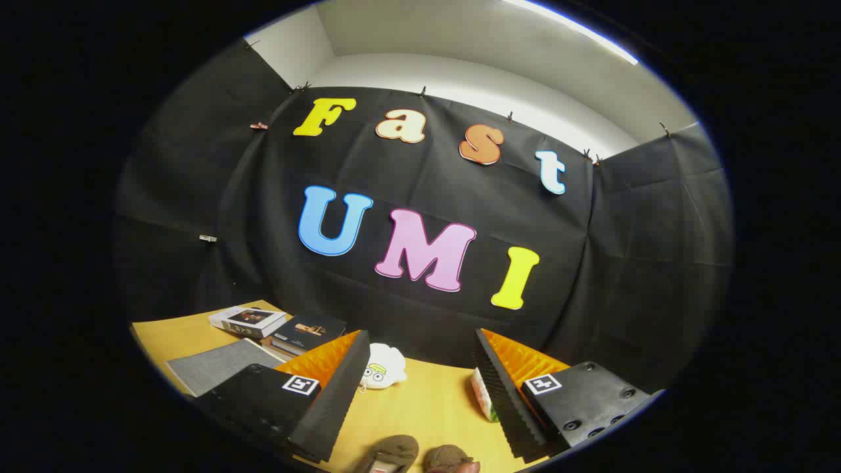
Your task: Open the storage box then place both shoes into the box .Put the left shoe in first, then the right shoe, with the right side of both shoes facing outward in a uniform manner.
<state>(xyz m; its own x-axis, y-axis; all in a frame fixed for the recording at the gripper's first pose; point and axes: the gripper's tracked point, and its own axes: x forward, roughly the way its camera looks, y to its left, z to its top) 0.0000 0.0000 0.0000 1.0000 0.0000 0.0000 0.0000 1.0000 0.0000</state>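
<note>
Black cloth hangs all around the booth, and under it I see a light wooden worktop (427, 407). My gripper (420, 387) is up above the worktop and tilted, looking mostly at the back wall. Its two fingers are spread wide apart. I see the left finger (332, 401) and the right finger (509, 401) with a big gap between them. They hold nothing and touch nothing. Each finger mount has a small square black-and-white marker on it.

Down low, in the gap between the fingers and nearest to me, I see two brown shoes (420, 455). They lie side by side on the worktop, close together. I only see their tops, so I cannot tell which is left and which is right.

Farther off, beyond the fingers, a white soft toy (383, 368) with round eyes sits near the cloth wall. Just beside the right finger, a small thing with green, white and red stripes (483, 396) peeks out; I cannot tell what it is.

Past the left finger I see a grey flat pad (220, 364) and some books (279, 326) lying flat. The writing on the books is too small for me to read.
</note>
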